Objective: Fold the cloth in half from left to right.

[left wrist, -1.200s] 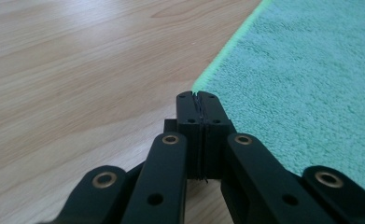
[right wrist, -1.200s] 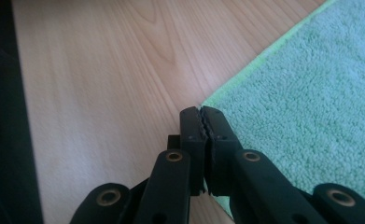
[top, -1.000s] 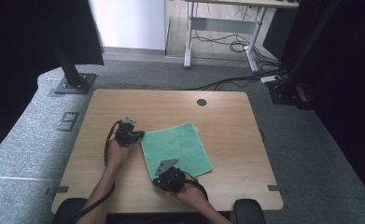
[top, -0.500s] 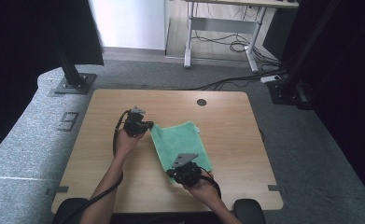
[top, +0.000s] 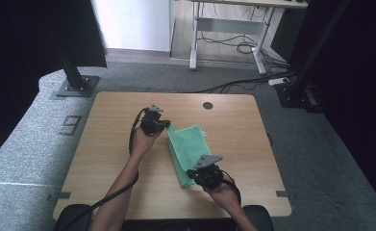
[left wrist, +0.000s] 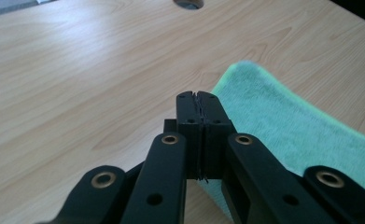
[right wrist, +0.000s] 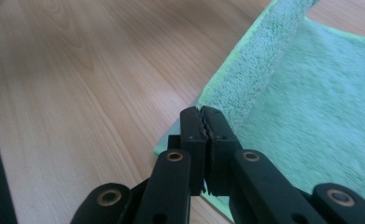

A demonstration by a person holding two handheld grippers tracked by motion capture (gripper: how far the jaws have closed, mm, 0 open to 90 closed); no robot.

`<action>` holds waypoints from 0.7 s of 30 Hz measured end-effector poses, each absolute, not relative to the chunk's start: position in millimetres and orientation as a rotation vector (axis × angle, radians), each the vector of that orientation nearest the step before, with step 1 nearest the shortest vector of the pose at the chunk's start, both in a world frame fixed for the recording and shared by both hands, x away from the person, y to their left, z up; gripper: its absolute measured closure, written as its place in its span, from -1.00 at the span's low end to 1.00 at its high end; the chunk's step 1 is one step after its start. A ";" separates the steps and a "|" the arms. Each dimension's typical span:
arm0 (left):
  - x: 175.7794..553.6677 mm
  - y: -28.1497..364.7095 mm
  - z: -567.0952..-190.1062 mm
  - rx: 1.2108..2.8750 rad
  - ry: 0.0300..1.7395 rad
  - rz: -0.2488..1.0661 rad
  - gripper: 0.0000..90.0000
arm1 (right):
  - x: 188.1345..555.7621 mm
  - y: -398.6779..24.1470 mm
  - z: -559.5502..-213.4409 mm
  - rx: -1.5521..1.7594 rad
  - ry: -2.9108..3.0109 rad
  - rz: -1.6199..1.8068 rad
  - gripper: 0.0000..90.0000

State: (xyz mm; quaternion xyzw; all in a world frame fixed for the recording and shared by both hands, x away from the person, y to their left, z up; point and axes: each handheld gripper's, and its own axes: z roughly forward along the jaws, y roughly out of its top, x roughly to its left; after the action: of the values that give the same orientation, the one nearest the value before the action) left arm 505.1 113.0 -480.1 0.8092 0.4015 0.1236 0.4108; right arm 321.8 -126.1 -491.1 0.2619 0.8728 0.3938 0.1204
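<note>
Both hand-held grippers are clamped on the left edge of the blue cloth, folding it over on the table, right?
Not quite: the cloth is green, not blue, as the high view shows. The left hand-held gripper and right hand-held gripper are clamped on its left edge, folding it on the table.

You can read one mark: a pale blocky figure on the grey floor mat to the left of the table, in the high view. It looks like a "9" or a similar angular sign; you cannot tell which for certain. You find no lettering, label or brand on the table's wood surface. Neither gripper view gives you any print to note. Anything on the objects in the background is too small for you to read.
</note>
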 end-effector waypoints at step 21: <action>530.2 41.5 -487.0 2.166 0.933 0.369 0.95 | 334.7 -179.8 -497.9 0.932 2.468 1.118 0.93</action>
State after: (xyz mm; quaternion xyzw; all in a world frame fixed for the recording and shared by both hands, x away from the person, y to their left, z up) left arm 530.2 41.5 -487.0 0.8437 0.3633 0.1436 0.3682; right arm 334.7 -179.8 -497.9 0.3222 0.8532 0.3865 0.1376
